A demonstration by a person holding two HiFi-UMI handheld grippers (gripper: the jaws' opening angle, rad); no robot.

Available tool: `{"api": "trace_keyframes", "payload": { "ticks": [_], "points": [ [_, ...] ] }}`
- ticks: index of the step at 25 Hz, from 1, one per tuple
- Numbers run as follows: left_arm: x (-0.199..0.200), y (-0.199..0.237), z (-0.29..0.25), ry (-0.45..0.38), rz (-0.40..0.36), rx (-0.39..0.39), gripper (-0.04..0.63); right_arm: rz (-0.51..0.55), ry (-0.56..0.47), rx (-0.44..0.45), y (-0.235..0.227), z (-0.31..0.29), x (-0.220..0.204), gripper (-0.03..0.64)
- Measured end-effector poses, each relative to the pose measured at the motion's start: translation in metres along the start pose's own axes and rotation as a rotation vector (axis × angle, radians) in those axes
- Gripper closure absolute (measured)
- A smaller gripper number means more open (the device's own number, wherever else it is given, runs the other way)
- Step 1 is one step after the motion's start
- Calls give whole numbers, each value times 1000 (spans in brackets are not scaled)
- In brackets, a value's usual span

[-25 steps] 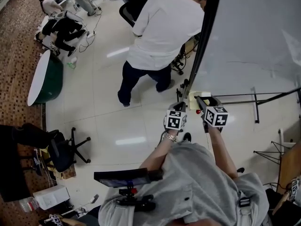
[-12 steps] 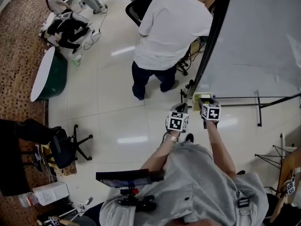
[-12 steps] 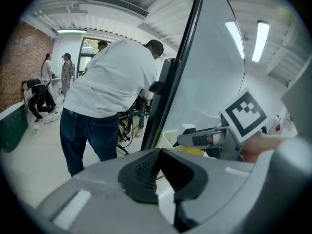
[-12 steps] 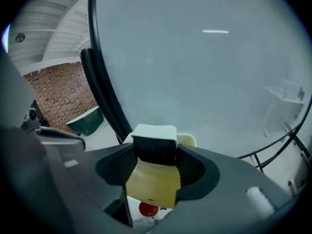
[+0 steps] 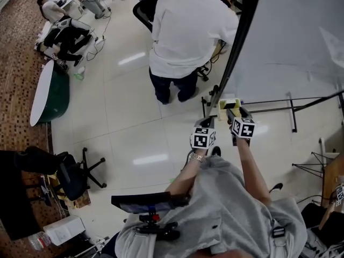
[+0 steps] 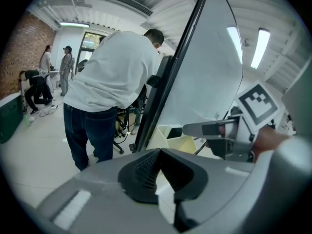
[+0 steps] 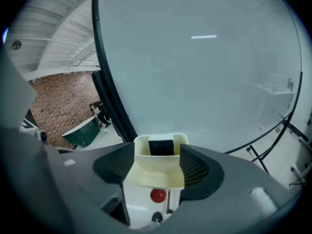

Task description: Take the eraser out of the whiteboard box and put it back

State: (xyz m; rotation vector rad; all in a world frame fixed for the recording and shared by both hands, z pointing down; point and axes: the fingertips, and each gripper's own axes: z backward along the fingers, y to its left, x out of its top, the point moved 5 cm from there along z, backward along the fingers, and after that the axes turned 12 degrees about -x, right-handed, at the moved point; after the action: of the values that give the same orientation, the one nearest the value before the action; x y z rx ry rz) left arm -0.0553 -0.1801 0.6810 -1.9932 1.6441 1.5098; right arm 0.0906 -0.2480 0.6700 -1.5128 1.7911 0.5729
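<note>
A cream whiteboard box (image 7: 157,168) hangs at the lower edge of the whiteboard (image 7: 195,72). The black eraser (image 7: 161,147) stands inside it at the back. My right gripper (image 7: 158,151) straddles the box with a jaw on each side; the jaws are opening and the pads are off the eraser. In the head view the right gripper (image 5: 231,112) reaches to the box (image 5: 228,104), and my left gripper (image 5: 206,121) hangs just left of it. The left gripper (image 6: 158,152) has its tips together with nothing between them; the box (image 6: 176,143) lies ahead of it.
A person in a white shirt (image 5: 188,31) stands bent over just left of the whiteboard's black frame (image 5: 236,47). The whiteboard's stand legs (image 5: 290,109) spread over the floor. A red knob (image 7: 157,195) shows under the box. An office chair (image 5: 75,173) stands far left.
My right gripper has dropped lower and closed in on the box, so that its jaws now flank it. The left gripper has stayed where it was.
</note>
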Motion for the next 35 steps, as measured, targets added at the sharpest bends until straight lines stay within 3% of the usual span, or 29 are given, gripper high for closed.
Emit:
{"api": "trace_keyframes", "payload": {
  "ticks": [4,8,13,18,22,26,29,35],
  "points": [
    [-21,-14,-13,13,19,-38,592,-16,-29,35,5,42,-19,354],
    [-36,-47,-11,31,-18,-51,592,-13,-18,90,9,66,-50,593],
    [-57,-84,6,-2,-28,26,592,30,4,190,12,88,-76,612],
    [-109,-130,34,-11,-28,109,592,27,51,254,2,134,-123,611],
    [-147,-165,48,2,-15,123,592,33,127,293,-8,158,-158,611],
    [-149,-177,59,-14,-29,119,592,96,96,351,5,184,-166,612],
    [-139,-179,62,-20,-50,107,592,154,78,344,13,195,-164,612],
    [-120,-182,66,-52,-66,64,592,118,54,299,13,197,-152,612]
  ]
}}
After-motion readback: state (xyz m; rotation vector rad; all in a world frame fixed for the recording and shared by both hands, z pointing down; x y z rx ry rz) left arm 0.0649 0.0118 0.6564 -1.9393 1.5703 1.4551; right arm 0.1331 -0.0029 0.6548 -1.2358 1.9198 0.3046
